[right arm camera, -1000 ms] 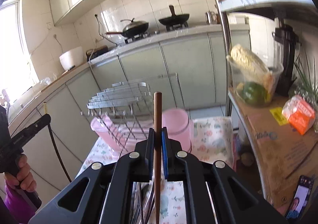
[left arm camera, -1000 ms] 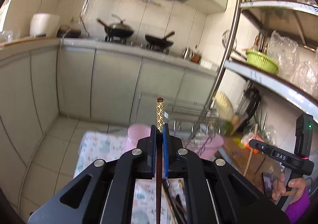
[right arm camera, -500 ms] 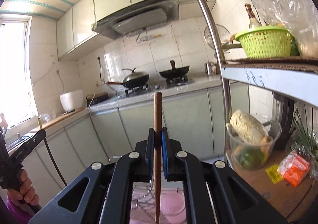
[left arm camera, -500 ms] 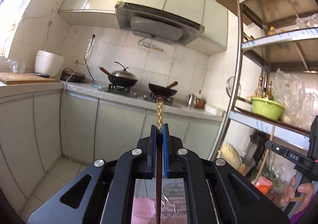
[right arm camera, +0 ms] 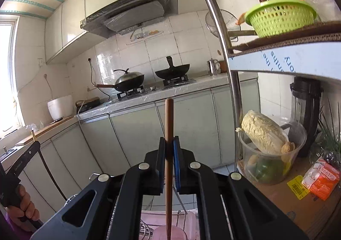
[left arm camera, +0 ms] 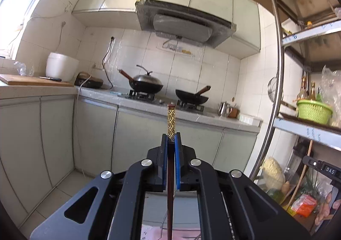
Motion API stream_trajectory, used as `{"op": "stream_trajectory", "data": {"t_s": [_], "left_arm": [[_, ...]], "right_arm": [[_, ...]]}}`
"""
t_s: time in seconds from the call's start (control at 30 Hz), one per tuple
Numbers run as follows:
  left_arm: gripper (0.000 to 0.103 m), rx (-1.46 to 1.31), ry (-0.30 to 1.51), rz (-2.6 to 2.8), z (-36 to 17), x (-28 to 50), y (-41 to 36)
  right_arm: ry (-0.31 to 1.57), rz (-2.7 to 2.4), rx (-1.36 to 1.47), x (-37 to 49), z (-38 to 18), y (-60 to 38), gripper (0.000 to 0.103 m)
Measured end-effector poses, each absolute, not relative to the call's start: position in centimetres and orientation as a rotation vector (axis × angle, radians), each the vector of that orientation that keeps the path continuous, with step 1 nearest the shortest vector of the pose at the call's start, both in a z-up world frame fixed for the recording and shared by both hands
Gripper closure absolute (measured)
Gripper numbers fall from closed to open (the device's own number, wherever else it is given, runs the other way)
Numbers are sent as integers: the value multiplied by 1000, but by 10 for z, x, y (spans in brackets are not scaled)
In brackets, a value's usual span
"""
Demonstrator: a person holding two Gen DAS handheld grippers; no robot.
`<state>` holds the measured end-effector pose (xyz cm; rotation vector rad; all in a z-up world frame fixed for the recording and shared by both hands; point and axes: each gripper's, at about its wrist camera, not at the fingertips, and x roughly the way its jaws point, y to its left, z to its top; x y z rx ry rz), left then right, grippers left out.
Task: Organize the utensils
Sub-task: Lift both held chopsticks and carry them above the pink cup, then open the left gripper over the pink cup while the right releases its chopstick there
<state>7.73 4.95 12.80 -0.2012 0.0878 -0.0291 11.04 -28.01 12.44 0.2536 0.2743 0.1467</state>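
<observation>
Two chopsticks are up in the air, one in each hand-held tool. The left gripper (left arm camera: 171, 139) is pinched tight on a dark chopstick (left arm camera: 169, 193) whose gold-patterned end pokes out toward twelve o'clock, with the stove counter (left arm camera: 149, 105) beyond it. The right gripper (right arm camera: 169, 144) is likewise clamped on a plain wooden chopstick (right arm camera: 169, 133), standing upright between its blue pads (right arm camera: 176, 154). Both tools are tipped up toward the far wall, so the work surface is almost out of sight; only at six o'clock in the right-hand view can I make out a pink cup (right arm camera: 169, 233) under the wooden stick's lower end, a wire rack (right arm camera: 147, 229) just beside it at seven o'clock, and a pink tub (right arm camera: 189, 218) behind. I'd judge the job is midway: the pair has been lifted but not yet dropped into any holder. Whether more utensils lie below, I cannot tell from here.
</observation>
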Motion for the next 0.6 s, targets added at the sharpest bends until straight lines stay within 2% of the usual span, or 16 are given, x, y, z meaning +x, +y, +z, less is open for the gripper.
{"op": "stream_trajectory", "data": {"t_s": [0.3, 0.6], "left_arm": [[98, -202, 226, -48, 84, 84, 56], [98, -184, 339, -64, 60, 87, 49]], "right_arm": [[435, 148, 282, 125, 74, -283, 96], [543, 170, 248, 122, 49, -270, 96]]}}
